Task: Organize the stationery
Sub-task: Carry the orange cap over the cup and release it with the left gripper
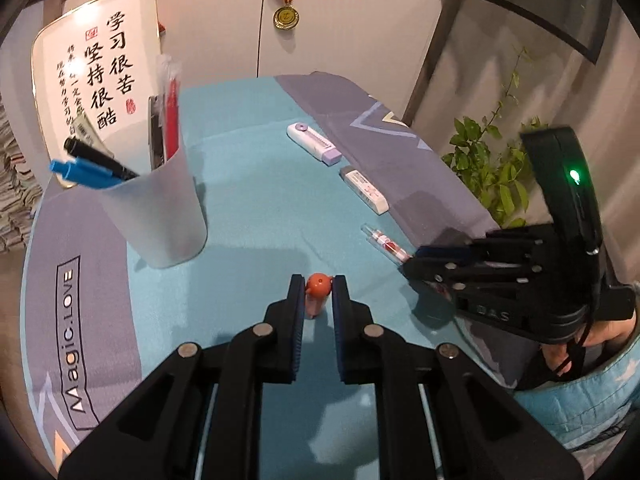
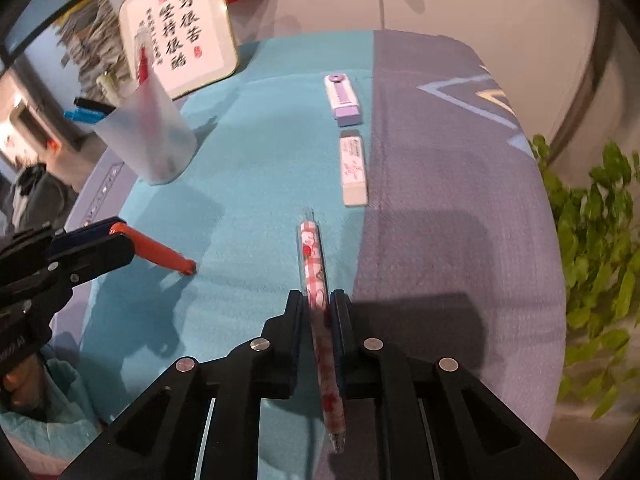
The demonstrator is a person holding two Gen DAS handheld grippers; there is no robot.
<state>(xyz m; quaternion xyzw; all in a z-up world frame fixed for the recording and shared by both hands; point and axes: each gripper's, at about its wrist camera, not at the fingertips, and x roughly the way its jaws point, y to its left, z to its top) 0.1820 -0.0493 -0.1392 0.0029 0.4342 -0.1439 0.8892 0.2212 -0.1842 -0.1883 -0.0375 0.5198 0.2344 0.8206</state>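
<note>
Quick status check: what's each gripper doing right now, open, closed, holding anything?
Left gripper: closed on the orange pen.
Right gripper: closed on the pink patterned pen.

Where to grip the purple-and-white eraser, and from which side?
Grip the purple-and-white eraser across its two long edges at mid-length, coming from above. It lies flat on the mat, clear of the white eraser, so both narrow sides look reachable.

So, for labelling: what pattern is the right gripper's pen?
Pink-and-white check with red motifs on the pen; right wrist view.
</note>
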